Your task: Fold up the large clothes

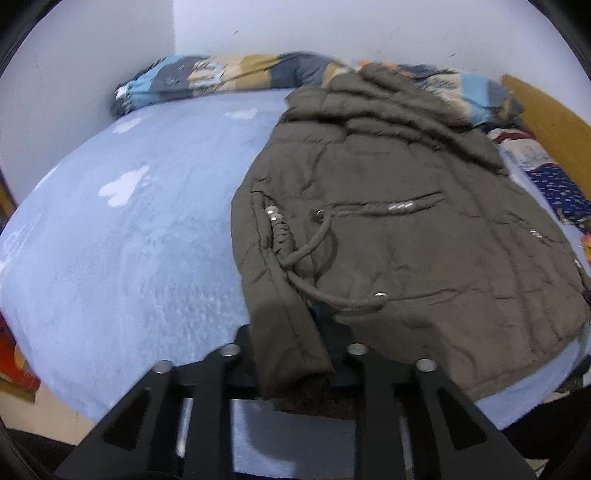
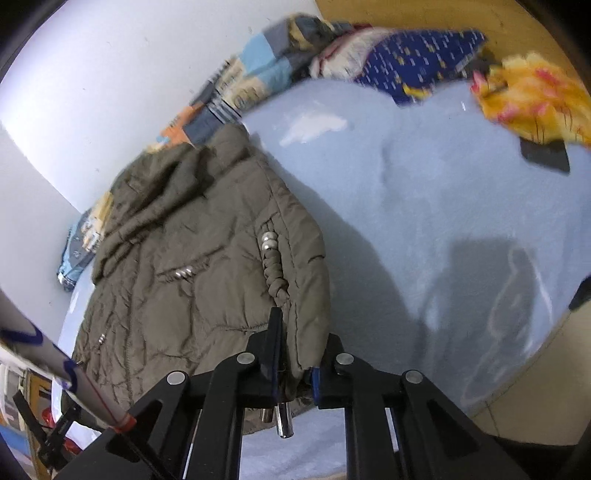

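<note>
Nearest to you, your left claw is clamped on the near hem of the olive padded jacket, a fold of the quilted fabric bunched between its black fingers, with a bit of darker lining showing just below the grip. Your right claw has narrowed down hard on the opposite lower corner of that same jacket, the edge pinched between its pads, and two shiny metal cord ends dangle out just beneath the bite. So you've got both bottom corners in hand, and the garment itself lies spread front-up on the pale blue bed cover, hem toward you, hood away. Look a little further up the coat and there's the braided drawcord looping loose across the waist, with silver beads on it and a slanted pocket opening beside it. Past that, the hood is rumpled at the far end, resting against a patchwork quilt in blue, tan and grey that runs along the white wall. Off on the right-hand view, a dark blue patterned cloth and a yellow floral cloth sit at the far edge of the bed, well apart from the jacket, against a wooden headboard.
</note>
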Demonstrator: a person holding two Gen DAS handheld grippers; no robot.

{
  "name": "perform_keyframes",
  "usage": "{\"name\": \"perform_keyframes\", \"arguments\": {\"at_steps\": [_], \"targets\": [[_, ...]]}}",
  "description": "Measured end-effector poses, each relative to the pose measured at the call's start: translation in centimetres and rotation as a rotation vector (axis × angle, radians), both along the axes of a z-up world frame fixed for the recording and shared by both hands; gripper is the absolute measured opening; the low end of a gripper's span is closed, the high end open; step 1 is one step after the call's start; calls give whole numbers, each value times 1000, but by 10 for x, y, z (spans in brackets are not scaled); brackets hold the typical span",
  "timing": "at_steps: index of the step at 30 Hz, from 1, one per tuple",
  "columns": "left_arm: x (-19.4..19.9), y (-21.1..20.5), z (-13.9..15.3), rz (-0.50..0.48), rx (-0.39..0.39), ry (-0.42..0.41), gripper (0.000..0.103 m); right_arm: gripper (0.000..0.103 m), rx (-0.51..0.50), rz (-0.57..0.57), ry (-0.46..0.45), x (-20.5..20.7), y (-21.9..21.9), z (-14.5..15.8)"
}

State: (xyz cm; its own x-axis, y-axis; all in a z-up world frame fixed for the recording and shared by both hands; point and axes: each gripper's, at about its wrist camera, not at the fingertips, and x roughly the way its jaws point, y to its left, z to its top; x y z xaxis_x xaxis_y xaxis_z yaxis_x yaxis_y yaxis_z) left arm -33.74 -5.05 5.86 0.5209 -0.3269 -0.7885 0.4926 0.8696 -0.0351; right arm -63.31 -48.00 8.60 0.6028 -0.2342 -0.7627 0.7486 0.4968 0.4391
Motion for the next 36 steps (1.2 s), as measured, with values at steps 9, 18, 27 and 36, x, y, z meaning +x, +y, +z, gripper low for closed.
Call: {"name": "perform_keyframes", "arguments": {"at_steps": [9,18,27,36], "targets": [[16,23,14,145,-30,-10,60,32,-91,-92,7,-14,-5,28],[26,10,33,137,-15,-90,61,33,-178,13,-45,24,-9,64],[33,16,-7,152,-51,104,68,56,74,-149,-47,-9,-44,9],[30,23,-18,193,-182,215,69,57,249,-45,-120,-6,-23,-28]]}}
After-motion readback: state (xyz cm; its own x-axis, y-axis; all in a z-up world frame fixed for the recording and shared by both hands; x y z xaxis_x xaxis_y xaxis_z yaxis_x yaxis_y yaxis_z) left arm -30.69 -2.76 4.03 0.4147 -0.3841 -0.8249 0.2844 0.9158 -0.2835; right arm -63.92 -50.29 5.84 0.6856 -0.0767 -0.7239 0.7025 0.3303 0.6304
